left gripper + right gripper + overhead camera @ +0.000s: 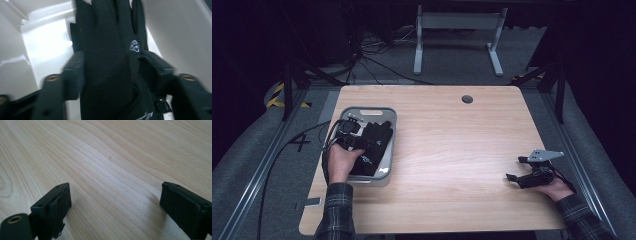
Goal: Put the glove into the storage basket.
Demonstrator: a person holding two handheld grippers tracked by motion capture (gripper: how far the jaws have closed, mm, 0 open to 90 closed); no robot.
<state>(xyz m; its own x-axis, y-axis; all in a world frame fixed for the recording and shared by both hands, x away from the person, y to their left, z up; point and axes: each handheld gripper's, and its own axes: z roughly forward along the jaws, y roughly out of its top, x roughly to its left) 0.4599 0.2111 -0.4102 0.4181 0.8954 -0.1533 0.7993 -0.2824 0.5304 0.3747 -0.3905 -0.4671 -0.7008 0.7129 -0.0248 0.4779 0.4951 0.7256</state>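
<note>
We have the left gripper [357, 131] down in the grey tray [388, 131] near the table's left edge, jaws parted astride the black glove [107, 50]; next, lift clear. Right gripper [517, 171] rests open.

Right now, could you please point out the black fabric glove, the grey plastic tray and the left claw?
black fabric glove [107, 50], left gripper view, on its palm.
grey plastic tray [367, 108], high view, on its far rim.
left claw [113, 72], left gripper view, midway between its fingertips.
</note>
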